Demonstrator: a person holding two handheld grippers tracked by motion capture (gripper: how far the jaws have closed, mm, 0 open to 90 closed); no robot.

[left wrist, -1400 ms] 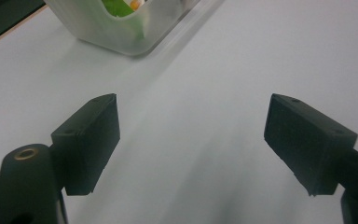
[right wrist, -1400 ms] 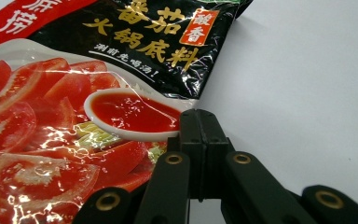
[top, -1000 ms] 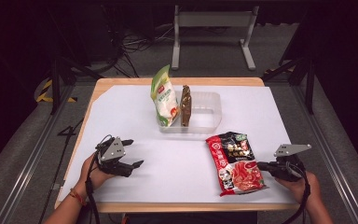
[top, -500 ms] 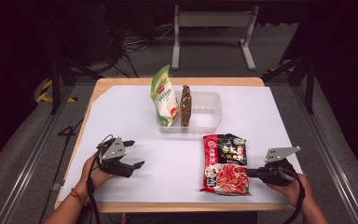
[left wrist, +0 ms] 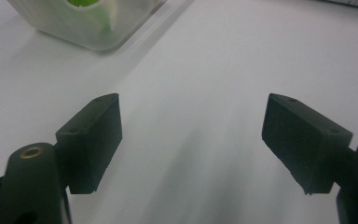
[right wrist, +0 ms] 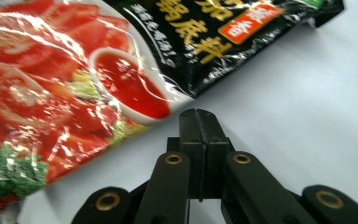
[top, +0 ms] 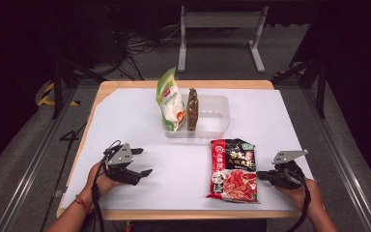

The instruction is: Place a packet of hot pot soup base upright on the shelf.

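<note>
The red sauce packet [top: 234, 170] now lies straighter than a second ago, pushed by the closed, empty right claw [top: 261, 176]; left claw [top: 145, 173] wide, idle.

We see both forearms reaching in from the near edge. Our left gripper [top: 142, 172] sits low in the left hand [top: 107, 175], jaws spread wide with nothing between them. Our right gripper [top: 262, 176], in the right hand [top: 295, 187], has jaws pressed together, pointing left.
</note>
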